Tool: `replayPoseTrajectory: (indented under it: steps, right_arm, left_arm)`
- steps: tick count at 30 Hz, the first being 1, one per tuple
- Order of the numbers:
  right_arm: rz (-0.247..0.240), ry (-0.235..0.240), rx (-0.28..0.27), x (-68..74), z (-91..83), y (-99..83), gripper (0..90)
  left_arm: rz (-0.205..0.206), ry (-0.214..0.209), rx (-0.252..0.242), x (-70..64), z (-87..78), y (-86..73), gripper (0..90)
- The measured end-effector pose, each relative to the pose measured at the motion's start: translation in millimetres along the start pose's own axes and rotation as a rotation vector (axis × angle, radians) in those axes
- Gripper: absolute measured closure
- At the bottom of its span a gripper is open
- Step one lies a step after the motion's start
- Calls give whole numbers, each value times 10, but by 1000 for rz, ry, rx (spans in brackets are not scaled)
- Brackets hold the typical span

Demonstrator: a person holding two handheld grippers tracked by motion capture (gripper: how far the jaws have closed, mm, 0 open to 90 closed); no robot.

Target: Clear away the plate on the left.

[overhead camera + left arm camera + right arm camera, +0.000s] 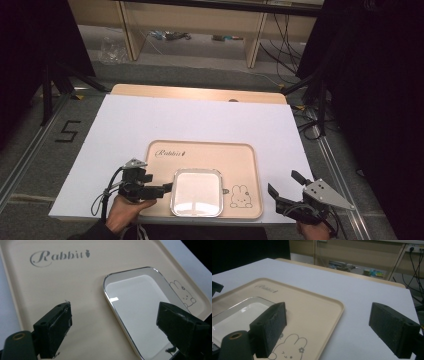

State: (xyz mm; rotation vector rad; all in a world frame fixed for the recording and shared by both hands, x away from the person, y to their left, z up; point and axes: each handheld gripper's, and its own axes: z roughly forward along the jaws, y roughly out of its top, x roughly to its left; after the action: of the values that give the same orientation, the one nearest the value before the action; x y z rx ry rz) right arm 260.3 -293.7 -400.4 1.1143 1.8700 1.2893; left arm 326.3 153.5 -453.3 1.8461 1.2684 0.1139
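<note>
Straddling the near-left edge of the steel dish (140, 312), the left hand-held gripper (167, 189) stands wide, one jaw over the beige tray (75, 290), the other over the dish's floor — likely set to pinch the rim. Dish lies flat on the tray, toward its front, beside the printed rabbit (240, 196). Right hand-held gripper (284, 189) hangs wide over the white counter (200, 117), off the tray's right edge, holding nothing, probably waiting. Count: one dish, one tray, two grippers.
</note>
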Motion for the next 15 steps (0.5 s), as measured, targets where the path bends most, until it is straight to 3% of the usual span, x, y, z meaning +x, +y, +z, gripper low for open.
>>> replayPoseTrajectory:
  steps: [1, 3, 6, 9, 15]
  right_arm:
    - [-4, -3, -1, -3, -1, 1, 152]
    - [-2, -2, 0, -1, 0, 1, 153]
    - [-4, -1, -2, 0, -1, 1, 153]
    - [-4, -2, 0, -1, -2, 1, 153]
    - [-5, -1, -1, 0, -1, 1, 153]
  left_arm:
    - [-13, -6, -22, -15, 0, 0, 126]
    - [20, -12, -17, -8, -20, 0, 123]
    - [12, -26, -55, -23, -19, 1, 122]
    - [42, -14, -72, -28, -54, 6, 122]
    - [43, -17, -111, -39, -92, -2, 120]
